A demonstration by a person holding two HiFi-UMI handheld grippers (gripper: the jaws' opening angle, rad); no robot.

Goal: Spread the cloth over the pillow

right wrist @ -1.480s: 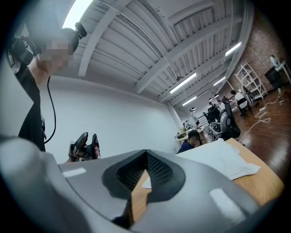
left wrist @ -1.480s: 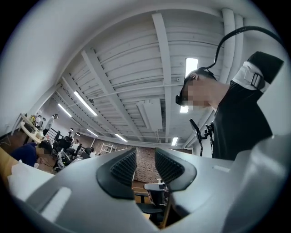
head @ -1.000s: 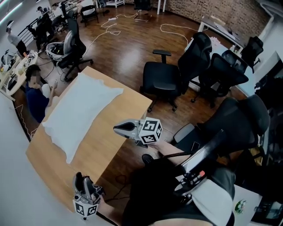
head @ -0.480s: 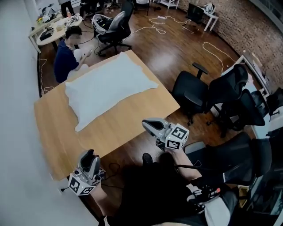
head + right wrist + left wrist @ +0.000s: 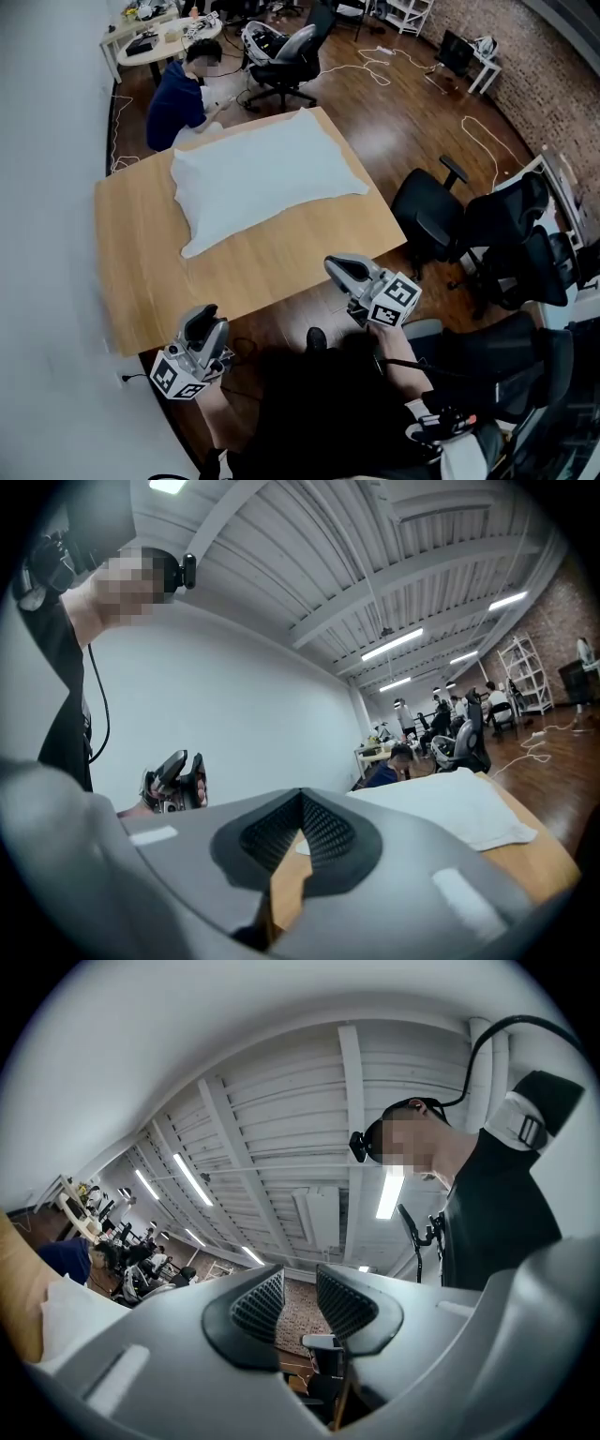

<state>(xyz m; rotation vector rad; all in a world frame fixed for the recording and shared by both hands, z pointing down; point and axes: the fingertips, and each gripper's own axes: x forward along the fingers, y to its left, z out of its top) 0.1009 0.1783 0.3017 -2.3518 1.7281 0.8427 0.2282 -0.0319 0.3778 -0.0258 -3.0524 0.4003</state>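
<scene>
A white cloth point(image 5: 267, 178) lies flat on the far half of the wooden table point(image 5: 141, 272); I cannot tell a pillow apart from it. My left gripper point(image 5: 204, 323) hovers off the table's near corner, pointing upward. Its jaws have just been closing but still stand slightly apart, with nothing between the pads point(image 5: 258, 1302). My right gripper point(image 5: 339, 270) is off the near right edge, shut and empty. In the right gripper view its jaws point(image 5: 302, 803) meet; the cloth point(image 5: 450, 808) and the left gripper point(image 5: 173, 775) show beyond.
A person in blue point(image 5: 183, 89) sits at the table's far side. Black office chairs point(image 5: 431, 211) stand to the right and another point(image 5: 291, 47) behind. Cables point(image 5: 487, 141) trail over the wood floor. A white wall point(image 5: 47, 234) runs along the left.
The head view has swung, so the table and cloth now sit nearer the middle. Both grippers have shifted a little along the near edge. The cloth lies as before.
</scene>
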